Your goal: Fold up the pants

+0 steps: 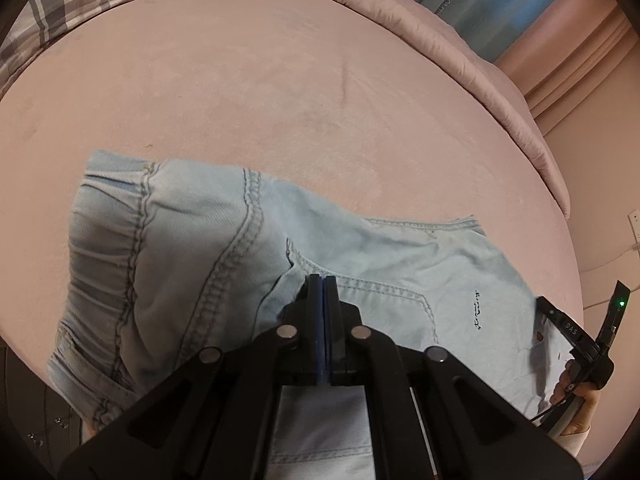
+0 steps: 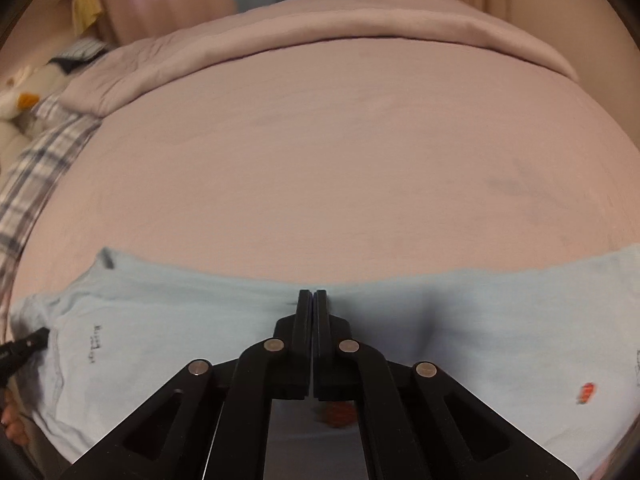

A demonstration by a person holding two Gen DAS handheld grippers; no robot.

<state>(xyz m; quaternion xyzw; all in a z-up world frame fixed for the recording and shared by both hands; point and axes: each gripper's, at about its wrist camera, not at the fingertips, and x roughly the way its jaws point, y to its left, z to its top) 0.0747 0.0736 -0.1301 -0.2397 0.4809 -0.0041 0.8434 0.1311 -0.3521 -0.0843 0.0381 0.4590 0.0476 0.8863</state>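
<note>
Light blue denim pants [image 1: 224, 248] lie on a pink bed [image 1: 280, 80]. In the left wrist view the elastic waistband is at the left and a back pocket sits near the middle. My left gripper [image 1: 323, 280] is shut on a fold of the pants by the pocket seam. In the right wrist view the pants [image 2: 500, 320] stretch across the lower frame, blurred. My right gripper [image 2: 313, 294] is shut on the pants' upper edge. The right gripper also shows at the right edge of the left wrist view [image 1: 560, 320]. The left gripper's tip shows at the left edge of the right wrist view [image 2: 24, 346].
A rolled pink duvet [image 2: 320, 32] runs along the far side of the bed. A plaid cloth [image 1: 80, 0] lies at the far left corner, also seen in the right wrist view [image 2: 36, 168]. A plush toy [image 2: 20, 96] sits beyond it. Curtains [image 1: 500, 4] hang behind the bed.
</note>
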